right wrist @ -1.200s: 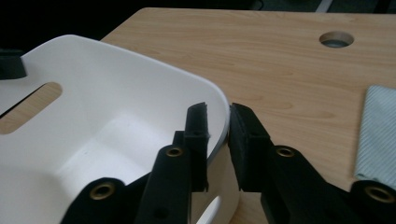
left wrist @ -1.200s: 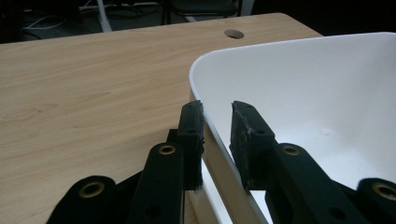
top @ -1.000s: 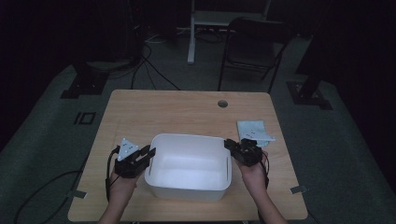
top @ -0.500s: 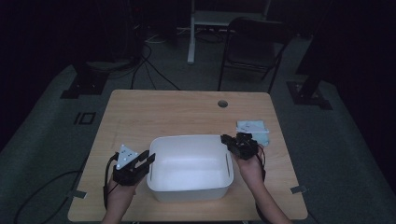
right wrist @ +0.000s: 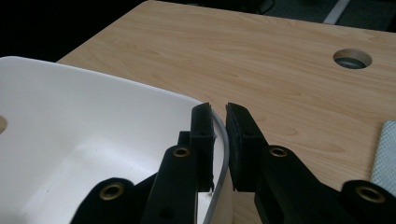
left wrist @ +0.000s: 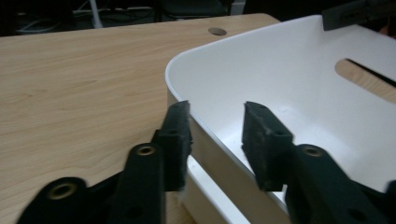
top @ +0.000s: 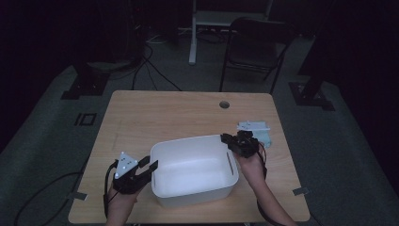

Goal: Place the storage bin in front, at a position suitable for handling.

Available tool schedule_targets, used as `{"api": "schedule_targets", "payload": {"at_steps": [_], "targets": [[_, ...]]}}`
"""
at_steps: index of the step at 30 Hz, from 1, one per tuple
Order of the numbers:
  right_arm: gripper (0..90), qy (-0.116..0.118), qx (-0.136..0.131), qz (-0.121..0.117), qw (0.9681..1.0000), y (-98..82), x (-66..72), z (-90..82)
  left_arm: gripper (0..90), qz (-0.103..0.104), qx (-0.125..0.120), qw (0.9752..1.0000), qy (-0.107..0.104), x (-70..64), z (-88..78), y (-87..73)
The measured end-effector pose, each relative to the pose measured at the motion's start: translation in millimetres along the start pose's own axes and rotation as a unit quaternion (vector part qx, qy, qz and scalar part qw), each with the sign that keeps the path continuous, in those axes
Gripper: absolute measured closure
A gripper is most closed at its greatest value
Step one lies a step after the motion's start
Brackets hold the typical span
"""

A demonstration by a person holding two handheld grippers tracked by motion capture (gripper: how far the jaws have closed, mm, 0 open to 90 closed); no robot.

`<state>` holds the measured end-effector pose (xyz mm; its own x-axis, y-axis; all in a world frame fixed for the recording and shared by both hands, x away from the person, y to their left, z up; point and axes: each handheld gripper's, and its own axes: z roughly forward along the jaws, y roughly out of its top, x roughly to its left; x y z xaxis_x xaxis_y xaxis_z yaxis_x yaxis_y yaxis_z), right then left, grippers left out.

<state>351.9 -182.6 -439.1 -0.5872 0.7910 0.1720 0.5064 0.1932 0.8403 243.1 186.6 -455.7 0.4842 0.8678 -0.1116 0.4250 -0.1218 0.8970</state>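
A: Where is the white tub [top: 195,172] found?
B: It is set on the near half of the wooden table [top: 164,117], between the two hands, open side up. A slot handle is cut into its right wall.

A: How is it gripped?
B: The right gripper [top: 241,143] is clamped on the far right corner of the rim; in the right gripper view the wall is seen pinched between the two pads [right wrist: 203,135]. The left gripper [top: 141,170] is placed astride the left rim, one jaw outside and one inside. Its jaws have just been opening, and in the left gripper view a gap is seen between the inner pad [left wrist: 261,135] and the wall, so the rim is straddled rather than squeezed.

A: What is hidden or hard to make out?
B: The near wall of the tub is partly cut off by the jaws in both gripper views. Whether the outer left pad is touching the wall cannot be told. The room beyond the table is very dark.

A: What else is around?
B: A pale cloth-like thing [top: 256,132] is lain just behind the right gripper, partly covered by it; what it is cannot be told. A round cable hole [top: 224,104] is seen toward the far edge. A dark chair [top: 256,52] is stood past the table, on the floor.
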Motion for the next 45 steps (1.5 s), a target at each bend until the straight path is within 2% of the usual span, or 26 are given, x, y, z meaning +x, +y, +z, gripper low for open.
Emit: {"api": "schedule_targets", "payload": {"at_steps": [1,2,4,7,10,11,14,16,17,19,23,30,34,38,45], "targets": [[71.6,0.010,-0.008,0.011,0.9999,-0.2,-0.5,-6.6,55.2,-0.001,-0.002,1.0000,-0.001,2.0,1.6,1.3],[68.9,0.013,-0.010,0.011,0.9998,-0.3,0.0,-9.3,55.2,-0.003,-0.003,1.0000,-0.003,4.0,3.5,2.8],[68.9,0.004,-0.012,0.009,0.9999,-2.3,2.3,-16.0,55.1,-0.003,-0.010,0.9999,-0.004,8.9,8.1,7.3],[66.8,0.001,-0.009,0.010,0.9999,-9.9,5.9,-26.0,55.2,0.001,-0.003,1.0000,-0.004,15.8,16.1,14.7],[64.8,0.007,-0.005,0.021,0.9997,-19.4,6.9,-31.8,55.1,0.010,0.010,0.9999,-0.009,21.3,24.6,21.2],[63.5,0.011,-0.003,0.026,0.9996,-22.2,7.1,-32.8,55.1,0.012,0.019,0.9996,-0.017,22.6,27.5,22.7],[64.7,0.014,0.002,0.031,0.9994,-27.8,8.2,-34.0,56.0,0.012,0.035,0.9991,-0.018,25.2,35.2,23.7],[67.8,0.013,0.003,0.031,0.9994,-29.9,10.0,-34.1,59.3,0.013,0.038,0.9990,-0.017,24.9,37.9,23.3],[67.9,0.012,0.002,0.029,0.9995,-30.7,11.2,-34.3,64.2,0.014,0.040,0.9989,-0.021,24.7,38.7,23.3],[72.7,0.007,0.003,0.027,0.9996,-31.6,12.0,-34.1,67.4,0.013,0.036,0.9991,-0.019,23.4,39.6,22.6],[74.9,0.001,0.003,0.032,0.9995,-31.3,12.0,-33.0,75.3,-0.001,0.030,0.9995,-0.012,23.1,40.1,19.9],[78.4,-0.013,0.011,0.031,0.9994,-22.6,9.7,-25.3,76.5,0.018,0.032,0.9992,0.017,15.1,39.1,19.7],[80.5,-0.014,0.017,0.029,0.9993,-15.0,3.6,-18.6,75.7,0.007,0.026,0.9995,0.016,13.9,37.4,17.5],[81.7,-0.018,0.022,0.025,0.9993,-10.2,2.8,-14.1,75.6,0.011,0.027,0.9992,0.027,10.6,34.4,16.1],[83.5,-0.007,0.029,0.018,0.9994,-0.1,-1.1,-3.9,74.5,0.006,0.023,0.9990,0.037,7.0,27.2,11.2]]}}
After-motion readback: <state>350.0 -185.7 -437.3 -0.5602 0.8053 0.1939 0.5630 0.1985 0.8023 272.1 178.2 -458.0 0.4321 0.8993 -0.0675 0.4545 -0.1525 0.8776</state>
